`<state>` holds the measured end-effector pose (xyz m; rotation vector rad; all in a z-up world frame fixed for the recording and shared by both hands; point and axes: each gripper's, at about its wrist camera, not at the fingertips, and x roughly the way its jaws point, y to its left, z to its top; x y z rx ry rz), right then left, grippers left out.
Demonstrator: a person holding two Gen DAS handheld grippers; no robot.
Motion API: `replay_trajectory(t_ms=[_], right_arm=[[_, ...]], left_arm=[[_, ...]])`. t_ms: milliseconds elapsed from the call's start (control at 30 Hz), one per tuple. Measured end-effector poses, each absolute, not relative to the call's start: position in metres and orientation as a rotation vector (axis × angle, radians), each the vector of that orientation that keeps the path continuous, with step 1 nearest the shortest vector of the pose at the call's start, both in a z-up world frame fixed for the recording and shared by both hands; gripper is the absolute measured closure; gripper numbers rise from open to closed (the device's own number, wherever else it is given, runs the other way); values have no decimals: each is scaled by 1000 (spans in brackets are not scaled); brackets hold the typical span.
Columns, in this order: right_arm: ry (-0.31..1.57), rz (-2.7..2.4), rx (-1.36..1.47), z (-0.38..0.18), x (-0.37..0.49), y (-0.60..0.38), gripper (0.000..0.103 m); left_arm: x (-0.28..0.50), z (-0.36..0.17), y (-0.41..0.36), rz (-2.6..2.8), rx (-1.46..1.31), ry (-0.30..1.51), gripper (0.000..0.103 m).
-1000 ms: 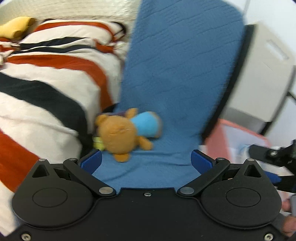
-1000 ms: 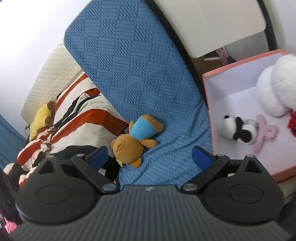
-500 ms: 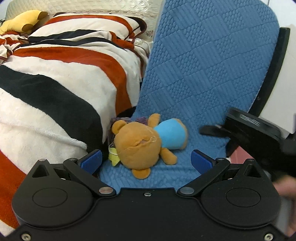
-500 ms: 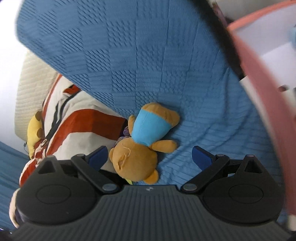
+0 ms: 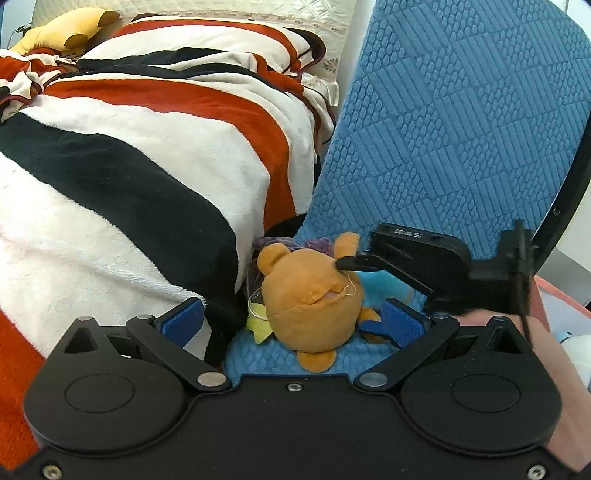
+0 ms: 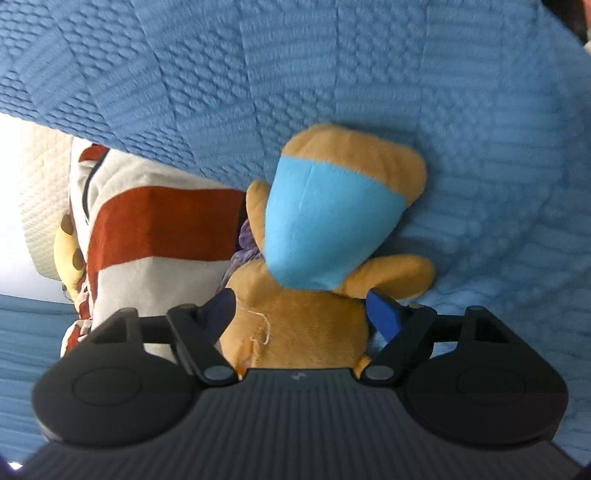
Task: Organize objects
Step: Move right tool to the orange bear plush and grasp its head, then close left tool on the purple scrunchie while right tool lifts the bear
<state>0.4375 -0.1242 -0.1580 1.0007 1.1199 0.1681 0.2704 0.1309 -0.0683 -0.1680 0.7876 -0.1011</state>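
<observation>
An orange-brown plush bear (image 5: 312, 299) in a light blue shirt lies on the blue quilted cover (image 5: 454, 122) beside the striped blanket. My right gripper (image 6: 301, 312) has its jaws on either side of the bear's head (image 6: 303, 328), closing against it; the blue shirt (image 6: 321, 225) lies just beyond the fingers. In the left wrist view the right gripper's black body (image 5: 424, 258) reaches onto the bear from the right. My left gripper (image 5: 291, 323) is open, its blue pads on either side of the bear, close in front of it.
A red, white and black striped blanket (image 5: 140, 155) fills the left. A yellow plush (image 5: 66, 27) lies at its far end. A pink box edge (image 5: 561, 295) shows at the right, behind the hand. A small yellow-green item (image 5: 258, 325) sits under the bear's head.
My right gripper has dropped onto the bear and narrowed its jaws around the head. My left gripper has moved closer, so the bear now lies between its pads.
</observation>
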Motion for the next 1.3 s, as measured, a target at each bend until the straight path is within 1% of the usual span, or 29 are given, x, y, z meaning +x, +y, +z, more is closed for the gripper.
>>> replay_trajectory(t_ms=[167,267,333,433,600,800,1000,1100,1300], right_arm=[[1177,207,1133,-180,449,-115,23],[1167,214,1091,-174,451,-117,35],[1160,215,1063,-167,448,-120,49],[1135,215,973,-149,442,-125,56],[1085,205,826,-116,428,-146,57],[1105,174,608,-90,413,-186,57],[1132,141,392,-86,399,-211,55],[1128,134,338,-92,394,-212,54],[1052,114,261,-100,390,-203,52]], left_arm=[[270,-73,132,-61,-179,789,0],[268,-74,132,-53,-188,782,1],[266,-74,130,-50,-177,774,1],[264,-71,128,-56,-176,753,1],[260,-68,132,-60,-208,726,1],[263,-71,135,-76,-252,734,1],[283,-77,114,-144,-213,728,1],[299,-87,102,-167,-176,762,1],[344,-112,85,-163,-109,835,1]])
